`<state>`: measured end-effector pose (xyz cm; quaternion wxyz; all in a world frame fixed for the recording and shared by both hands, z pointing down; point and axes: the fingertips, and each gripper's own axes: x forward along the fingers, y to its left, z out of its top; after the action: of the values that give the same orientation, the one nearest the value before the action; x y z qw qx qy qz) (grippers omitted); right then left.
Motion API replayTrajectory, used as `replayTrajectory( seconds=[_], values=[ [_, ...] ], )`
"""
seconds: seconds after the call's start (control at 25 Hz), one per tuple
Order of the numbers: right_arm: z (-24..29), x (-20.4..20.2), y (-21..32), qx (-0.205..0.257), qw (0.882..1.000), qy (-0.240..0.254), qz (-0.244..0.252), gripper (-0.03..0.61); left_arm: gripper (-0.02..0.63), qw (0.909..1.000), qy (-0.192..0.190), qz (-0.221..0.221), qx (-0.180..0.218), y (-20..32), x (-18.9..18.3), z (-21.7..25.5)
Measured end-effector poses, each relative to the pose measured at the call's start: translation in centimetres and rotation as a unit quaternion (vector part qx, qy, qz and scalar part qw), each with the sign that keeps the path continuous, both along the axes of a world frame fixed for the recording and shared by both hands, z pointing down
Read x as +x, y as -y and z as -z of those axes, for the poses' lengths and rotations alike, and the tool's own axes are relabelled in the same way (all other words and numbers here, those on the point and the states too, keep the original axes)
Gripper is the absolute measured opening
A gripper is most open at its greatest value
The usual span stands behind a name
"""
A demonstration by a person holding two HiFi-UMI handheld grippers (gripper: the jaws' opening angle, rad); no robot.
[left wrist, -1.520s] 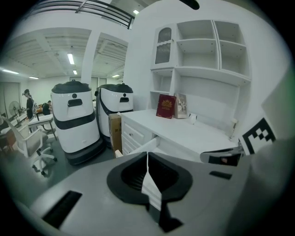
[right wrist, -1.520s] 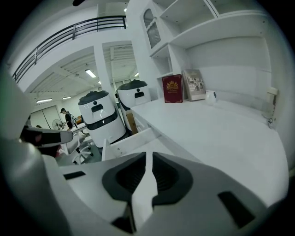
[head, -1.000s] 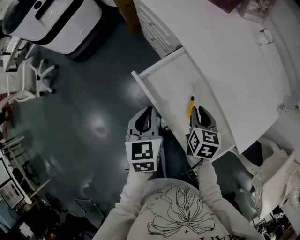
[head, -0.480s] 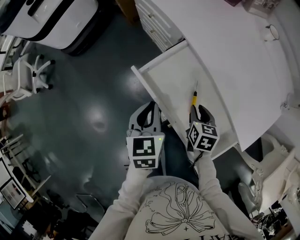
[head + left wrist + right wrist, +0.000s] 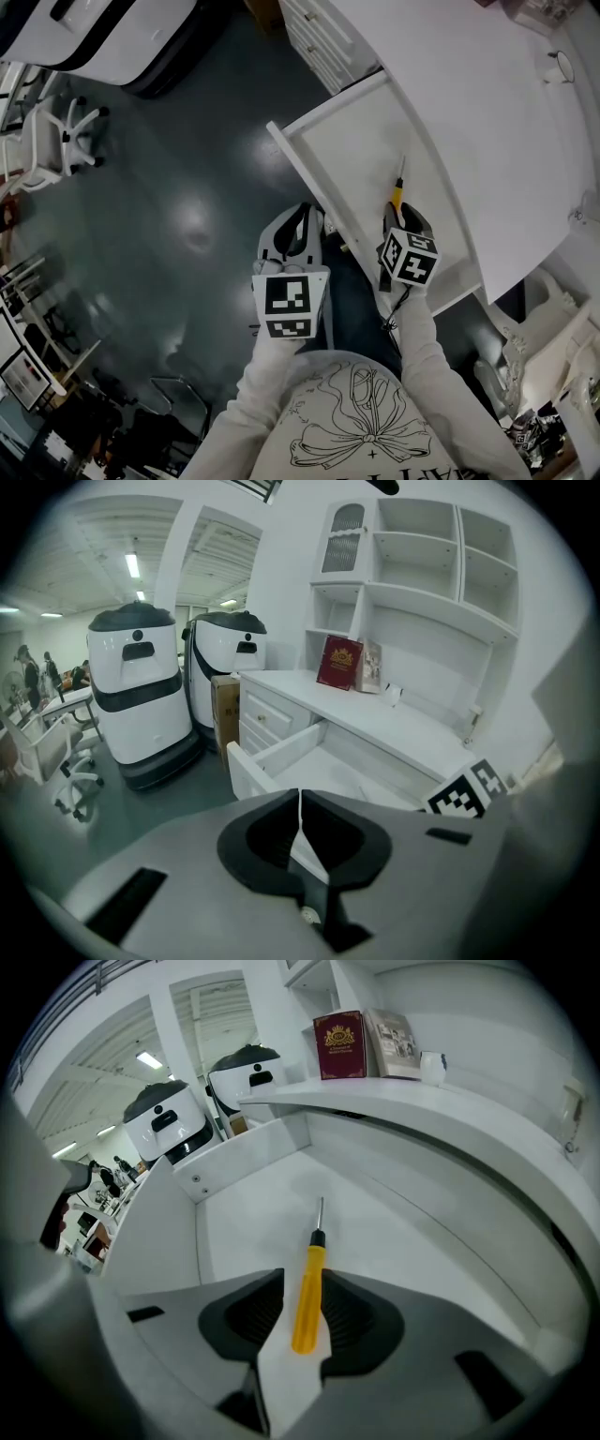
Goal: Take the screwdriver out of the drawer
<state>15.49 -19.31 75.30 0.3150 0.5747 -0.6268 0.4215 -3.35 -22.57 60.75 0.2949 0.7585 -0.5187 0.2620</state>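
A screwdriver [image 5: 397,193] with a yellow handle and thin metal shaft lies flat in the open white drawer [image 5: 282,153], pointing away from me. My right gripper [image 5: 404,215] reaches down into the drawer. In the right gripper view the yellow handle of the screwdriver [image 5: 309,1288] lies between the jaws of the right gripper [image 5: 303,1314], which are opening, with a small gap at each pad. My left gripper [image 5: 293,228] hangs over the floor just outside the drawer's front, its jaws shut on nothing. In its own view the left gripper [image 5: 300,810] shows the jaws meeting.
The white desk top [image 5: 487,122] runs along the right above the drawer, with a cup [image 5: 560,66] far back. A drawer cabinet [image 5: 319,37] stands beyond the drawer. Two white machines [image 5: 136,696] and a chair [image 5: 56,150] stand on the dark floor at left. Books [image 5: 339,1044] lean on the desk.
My right gripper has sunk into the drawer and slid forward over the screwdriver's handle, its jaws wider. The left gripper dropped a little and stays shut.
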Motion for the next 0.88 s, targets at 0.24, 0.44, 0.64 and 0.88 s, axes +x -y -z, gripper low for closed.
replayTrajectory(
  seconds=[0.24, 0.44, 0.64, 0.88],
  values=[
    [-1.4, -0.1, 0.0, -0.025, 1.000, -0.004, 0.008, 0.117, 0.011, 1.0000, 0.002, 0.004, -0.007, 0.0, -0.6, -0.7],
    [-2.3, 0.2, -0.3, -0.044, 0.999, -0.018, 0.012, 0.104, 0.011, 0.9999, 0.000, 0.008, -0.012, 0.1, -0.9, -0.9],
    [-2.6, 0.4, -0.3, -0.053, 0.998, -0.021, 0.009, 0.099, 0.011, 0.9999, -0.001, 0.009, -0.013, 0.2, -0.8, -1.0],
    [-2.6, 0.9, -0.3, -0.050, 0.998, -0.028, 0.011, 0.069, 0.011, 0.9999, -0.005, 0.011, -0.011, 0.3, -0.7, -0.8]
  ],
)
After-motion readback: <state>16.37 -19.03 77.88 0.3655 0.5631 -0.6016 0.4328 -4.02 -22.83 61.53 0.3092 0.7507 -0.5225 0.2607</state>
